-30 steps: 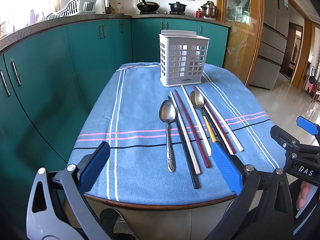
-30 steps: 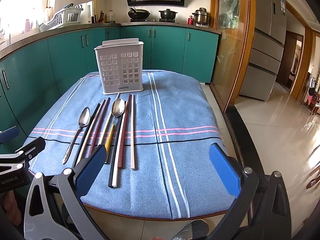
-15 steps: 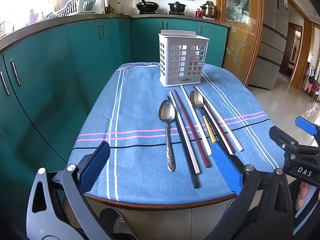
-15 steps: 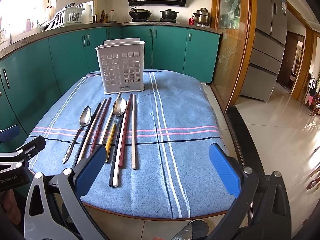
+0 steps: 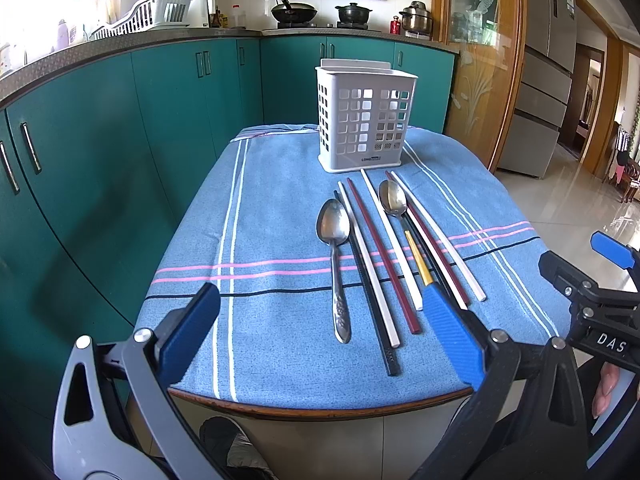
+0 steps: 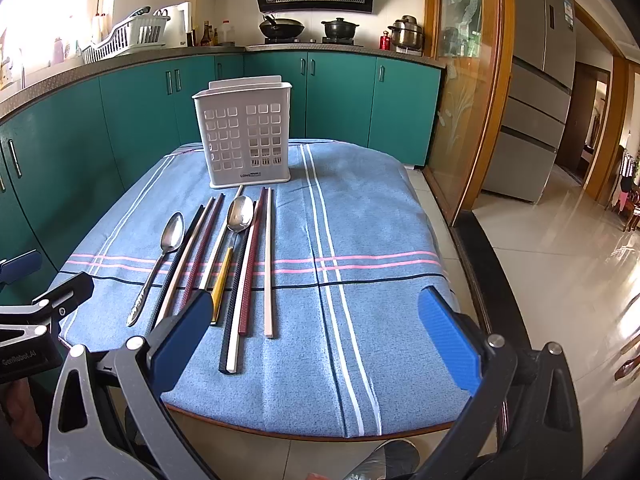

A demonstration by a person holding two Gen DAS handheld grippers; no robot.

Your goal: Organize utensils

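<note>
A white plastic utensil holder [image 5: 366, 118] stands upright at the far middle of the table, its walls pierced with square holes and a small label at its base. Just in front of it the utensils lie side by side, pointing toward the holder: a plain steel spoon [image 5: 335, 256] on the left with a patterned handle, then black, white and dark red chopsticks [image 5: 374, 256], then a second spoon with a yellow handle [image 5: 400, 220], its bowl resting among more chopsticks [image 6: 250, 264] that run to the right end of the row. None of them is in the holder

The left gripper [image 5: 320, 342] hangs over the near edge of the table, its blue pads spread wide with nothing between them, the right pad covering the near end of the yellow handle. The right gripper [image 6: 316, 334] is likewise wide open and empty, over the near right part of the cloth

The left wrist view shows the right gripper's black frame at its right edge, with fingertips of a hand [image 5: 606, 384] below it. The right wrist view shows bare cloth to the right of the utensils and the shiny tiled floor [image 6: 560, 264]

The table wears a blue cloth [image 5: 276, 208] with white, pink and black stripes. Behind are teal cabinets [image 5: 172, 100], a dish rack [image 5: 154, 12] on the counter, pots on a stove [image 6: 312, 28] and a grey refrigerator [image 6: 536, 80] at far right
</note>
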